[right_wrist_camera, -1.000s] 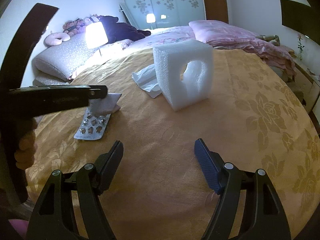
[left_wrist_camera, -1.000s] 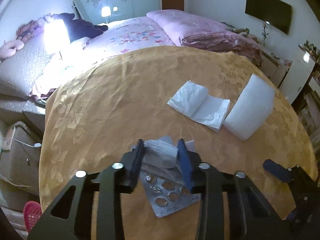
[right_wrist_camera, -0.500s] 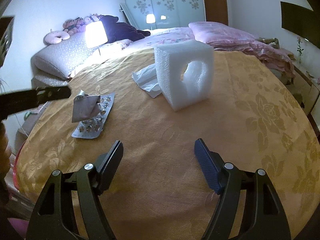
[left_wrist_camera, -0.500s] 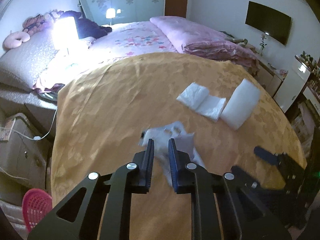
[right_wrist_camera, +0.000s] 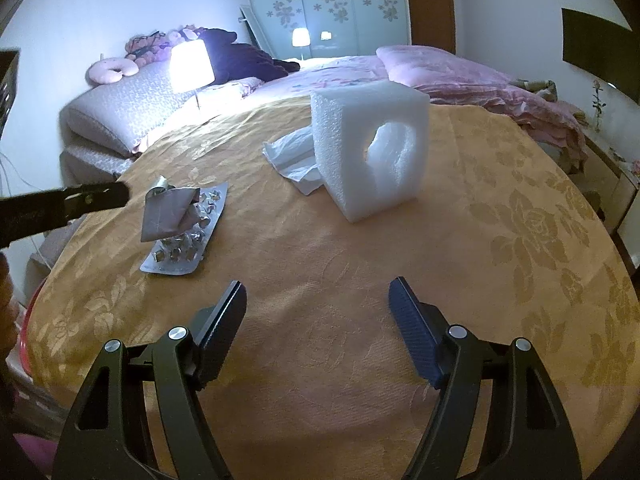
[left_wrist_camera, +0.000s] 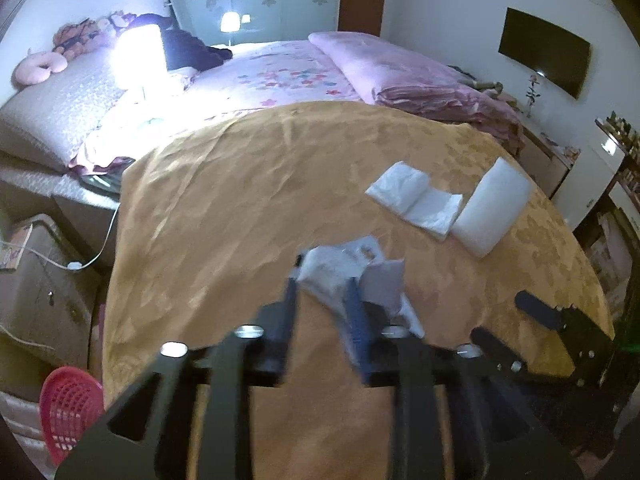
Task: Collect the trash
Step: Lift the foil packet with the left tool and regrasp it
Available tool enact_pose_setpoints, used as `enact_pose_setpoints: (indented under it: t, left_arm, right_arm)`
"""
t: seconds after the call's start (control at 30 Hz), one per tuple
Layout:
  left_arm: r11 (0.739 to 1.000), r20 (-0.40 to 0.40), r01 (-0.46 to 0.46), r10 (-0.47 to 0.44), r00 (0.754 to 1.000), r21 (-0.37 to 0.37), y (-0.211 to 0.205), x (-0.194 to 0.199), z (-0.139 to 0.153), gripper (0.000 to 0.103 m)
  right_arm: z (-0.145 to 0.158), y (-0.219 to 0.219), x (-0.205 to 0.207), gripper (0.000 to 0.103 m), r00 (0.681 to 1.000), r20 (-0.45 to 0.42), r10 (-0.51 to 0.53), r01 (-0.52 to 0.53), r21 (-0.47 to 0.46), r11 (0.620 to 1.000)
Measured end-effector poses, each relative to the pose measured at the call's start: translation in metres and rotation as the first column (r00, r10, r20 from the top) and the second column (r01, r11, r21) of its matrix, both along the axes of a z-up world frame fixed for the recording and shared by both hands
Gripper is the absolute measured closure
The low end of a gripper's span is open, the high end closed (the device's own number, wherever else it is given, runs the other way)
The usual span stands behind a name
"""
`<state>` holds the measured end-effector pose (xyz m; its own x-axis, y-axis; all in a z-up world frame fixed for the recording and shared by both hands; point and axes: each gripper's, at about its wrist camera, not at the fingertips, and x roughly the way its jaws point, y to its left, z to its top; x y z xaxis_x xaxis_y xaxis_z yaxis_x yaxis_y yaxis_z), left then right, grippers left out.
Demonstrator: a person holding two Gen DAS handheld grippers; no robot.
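So the left gripper is at the near left part of the round table with its jaws opening. The crumpled foil wrapper is just past its tips, lying on top of the empty blister pack, and as far as I can tell the pads aren't pressing on anything, though that view is blurry. If I were doing this I'd come back in low, get both pads around the thick crumpled bit instead of a loose flap, and squeeze firmly before lifting, because foil that thin probably slips. The right gripper hangs spread wide and empty over bare cloth at the near edge. Further back sit a white foam block with a round hole and a crumpled tissue touching its left side. The table wears a gold floral cloth, a bed with pink covers lies behind it with a lit lamp, and a red basket sits on the floor at near left, likely where the trash goes.
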<state>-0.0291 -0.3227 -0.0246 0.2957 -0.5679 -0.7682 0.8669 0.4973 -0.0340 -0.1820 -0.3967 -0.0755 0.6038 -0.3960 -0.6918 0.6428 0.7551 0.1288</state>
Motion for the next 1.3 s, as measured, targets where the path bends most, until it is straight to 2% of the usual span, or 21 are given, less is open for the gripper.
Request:
enact_pose_setpoints:
  t: [0.17, 0.37, 0.43, 0.47, 0.63, 0.67, 0.7, 0.97, 1.0, 1.07, 1.3]
  left_arm:
    - [1.000, 0.014, 0.007, -0.007, 1.000, 0.002, -0.022, -0.006, 0.001, 0.050]
    - [0.999, 0.009, 0.005, -0.006, 1.000, 0.038, -0.039, -0.002, -0.009, 0.051]
    - [0.999, 0.000, 0.008, -0.008, 1.000, 0.048, -0.041, 0.000, -0.013, 0.058]
    - [0.998, -0.002, 0.008, -0.008, 1.000, 0.055, -0.041, 0.001, -0.016, 0.067]
    - [1.000, -0.012, 0.004, -0.004, 1.000, 0.026, -0.029, 0.005, -0.015, 0.077]
    - [1.000, -0.011, 0.006, -0.006, 1.000, 0.021, -0.026, 0.005, -0.014, 0.086]
    - [1.000, -0.009, 0.009, -0.008, 1.000, 0.022, -0.025, 0.005, -0.014, 0.088]
    - [1.000, -0.038, 0.000, -0.001, 0.999, -0.019, -0.002, 0.012, -0.013, 0.089]
    - [1.000, -0.038, -0.002, 0.001, 0.999, -0.023, 0.001, 0.012, -0.012, 0.089]
    - [1.000, -0.040, -0.010, 0.009, 0.999, -0.026, 0.008, 0.016, -0.012, 0.089]
    - [0.997, -0.055, -0.067, 0.066, 0.996, -0.024, 0.036, 0.033, -0.017, 0.089]
  right_arm:
    - [0.000, -0.001, -0.002, 0.032, 1.000, 0.004, 0.003, -0.003, 0.002, 1.000]
    - [0.000, -0.001, -0.003, 0.032, 1.000, 0.009, 0.007, -0.007, 0.006, 1.000]
    - [0.000, -0.001, -0.003, 0.032, 1.000, 0.010, 0.008, -0.008, 0.007, 1.000]
    - [0.000, -0.001, -0.003, 0.032, 1.000, 0.010, 0.008, -0.008, 0.008, 1.000]
    - [0.000, -0.002, -0.002, 0.032, 1.000, 0.009, 0.006, -0.006, 0.007, 1.000]
    - [0.000, -0.002, -0.002, 0.032, 1.000, 0.010, 0.007, -0.007, 0.008, 1.000]
    - [0.000, -0.002, -0.002, 0.032, 1.000, 0.009, 0.006, -0.006, 0.007, 1.000]
    - [0.000, -0.002, -0.002, 0.032, 1.000, 0.020, 0.013, -0.013, 0.025, 1.000]
    - [0.001, -0.002, 0.000, 0.032, 0.998, 0.048, 0.041, -0.044, 0.065, 0.997]
    - [0.002, 0.000, 0.002, 0.032, 0.997, 0.059, 0.057, -0.061, 0.077, 0.995]
    - [0.011, 0.027, 0.038, 0.032, 0.980, 0.043, 0.192, -0.193, 0.019, 0.981]
